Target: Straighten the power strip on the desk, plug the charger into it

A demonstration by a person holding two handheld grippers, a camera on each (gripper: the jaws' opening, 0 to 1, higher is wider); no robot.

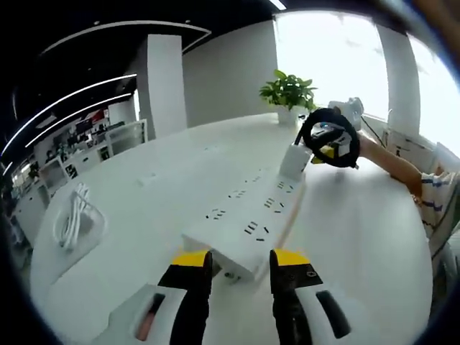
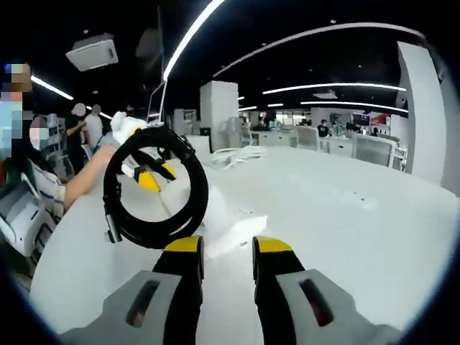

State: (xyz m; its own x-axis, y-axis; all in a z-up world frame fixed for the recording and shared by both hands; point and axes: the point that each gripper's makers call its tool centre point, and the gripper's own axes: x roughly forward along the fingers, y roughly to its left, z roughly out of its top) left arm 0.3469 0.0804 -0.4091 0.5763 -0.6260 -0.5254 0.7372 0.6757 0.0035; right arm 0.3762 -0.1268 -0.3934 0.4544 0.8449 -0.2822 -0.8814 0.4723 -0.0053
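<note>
Both grippers [image 1: 238, 260] [image 2: 226, 248] low over desk [image 1: 359, 230]

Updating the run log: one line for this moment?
left gripper: open, at power strip end | right gripper: open | charger: on strip's far end

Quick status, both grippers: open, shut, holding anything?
Left gripper: open, holding nothing, jaws just short of the power strip.
Right gripper: open, holding nothing.
</note>
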